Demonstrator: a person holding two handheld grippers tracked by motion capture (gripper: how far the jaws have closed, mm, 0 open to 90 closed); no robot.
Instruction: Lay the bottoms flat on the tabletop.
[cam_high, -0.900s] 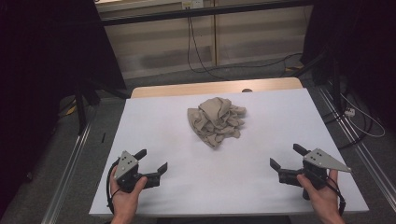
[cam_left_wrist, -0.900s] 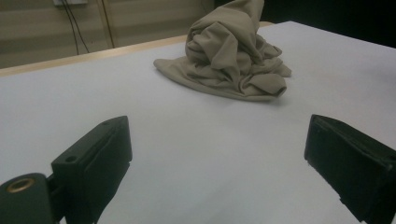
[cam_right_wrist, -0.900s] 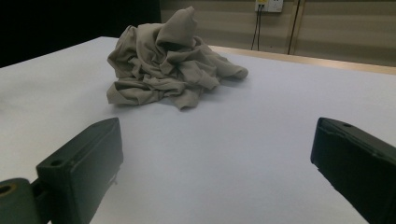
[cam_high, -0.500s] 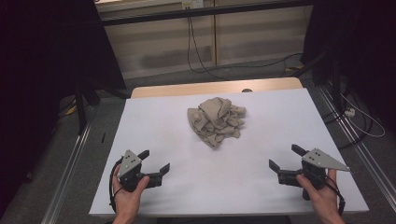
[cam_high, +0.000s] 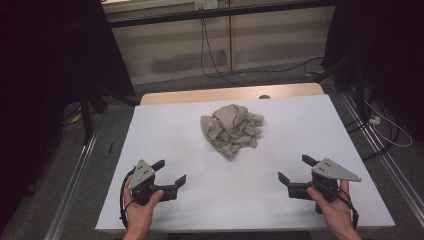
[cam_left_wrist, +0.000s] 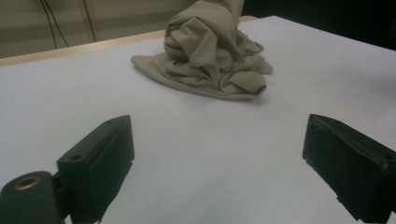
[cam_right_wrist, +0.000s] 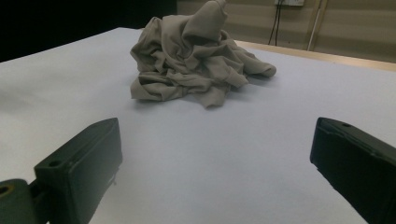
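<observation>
**Crumpled cloth mid-desk, both tongs spread and empty**

A beige cloth (cam_high: 231, 129) lies bunched in a wrinkled heap on the white desk (cam_high: 165, 130), about midway between left and right and somewhat toward the far side. In the left gripper view the cloth (cam_left_wrist: 210, 56) rises in a folded peak with a flat edge spreading to its left; in the right gripper view the cloth (cam_right_wrist: 196, 56) shows a rolled fold reaching out to its right.

The left tongs (cam_high: 167, 172) sit at the near left of the desk, held in the person's left hand (cam_high: 140, 210), with the 2 jaws standing well apart and nothing between them. The right tongs (cam_high: 296, 170) sit at the near right in the right hand (cam_high: 336, 212), likewise spread wide with only bare desk between the jaws. Both point toward the cloth and are well apart from it. Each carries a grey three-cornered plate on top.

Nothing lies on the white surface between either pair of tongs and the cloth. Beyond the far edge a strip of wooden desktop (cam_high: 225, 93) shows, with a small dark round mark near its right part. Behind that, black cables (cam_high: 210, 52) hang down a pale wall to the floor. Metal rails (cam_high: 75, 175) run along both sides, and dark curtains close the left and right.
</observation>
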